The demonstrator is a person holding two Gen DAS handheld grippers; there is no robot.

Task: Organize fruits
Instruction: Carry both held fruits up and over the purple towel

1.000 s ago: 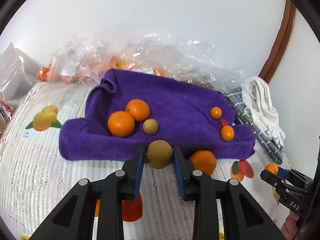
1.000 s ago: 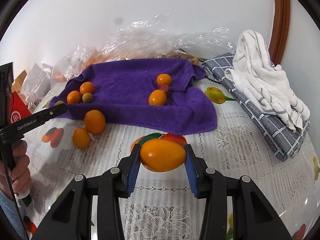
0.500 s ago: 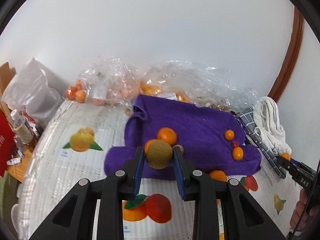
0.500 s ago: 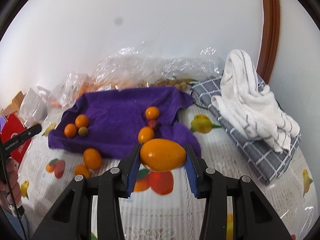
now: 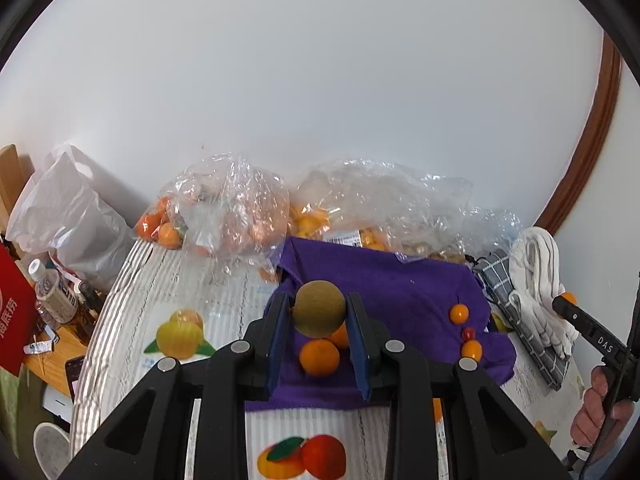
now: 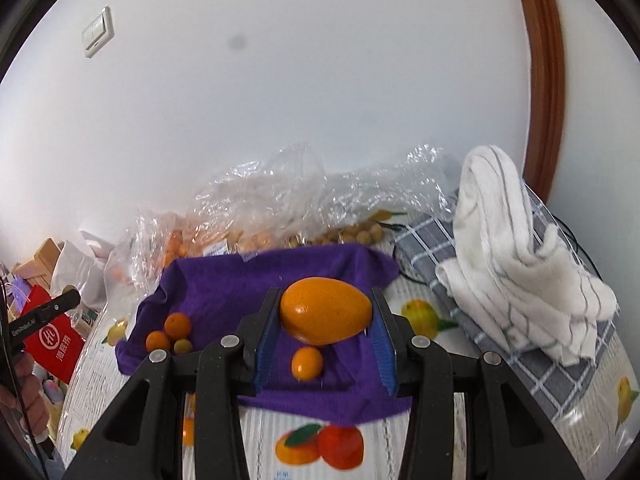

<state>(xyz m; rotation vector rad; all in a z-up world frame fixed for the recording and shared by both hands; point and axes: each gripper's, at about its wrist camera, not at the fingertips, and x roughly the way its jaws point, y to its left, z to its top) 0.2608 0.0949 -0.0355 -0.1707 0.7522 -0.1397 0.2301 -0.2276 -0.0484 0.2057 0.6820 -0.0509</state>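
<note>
My left gripper (image 5: pixel 319 316) is shut on a round brownish-green fruit (image 5: pixel 319 309) and holds it high above the purple towel (image 5: pixel 404 296). Under it two oranges (image 5: pixel 319 356) lie on the towel; three small fruits (image 5: pixel 459 313) lie at its right end. My right gripper (image 6: pixel 325 312) is shut on an orange egg-shaped mango (image 6: pixel 325 310), also held above the purple towel (image 6: pixel 240 288). A small orange fruit (image 6: pixel 307 363) lies below it. Two oranges and a small green fruit (image 6: pixel 176 330) lie at the towel's left.
Clear plastic bags of fruit (image 5: pixel 236 212) sit behind the towel against the wall. A white striped cloth (image 6: pixel 516 252) lies on a grey checked cloth (image 6: pixel 532 364) at the right. A red box (image 5: pixel 12 316) and bottles stand at the table's left edge.
Both grippers have risen well above the table with their fruits still held. The towel and table now look smaller and lower in both views.
</note>
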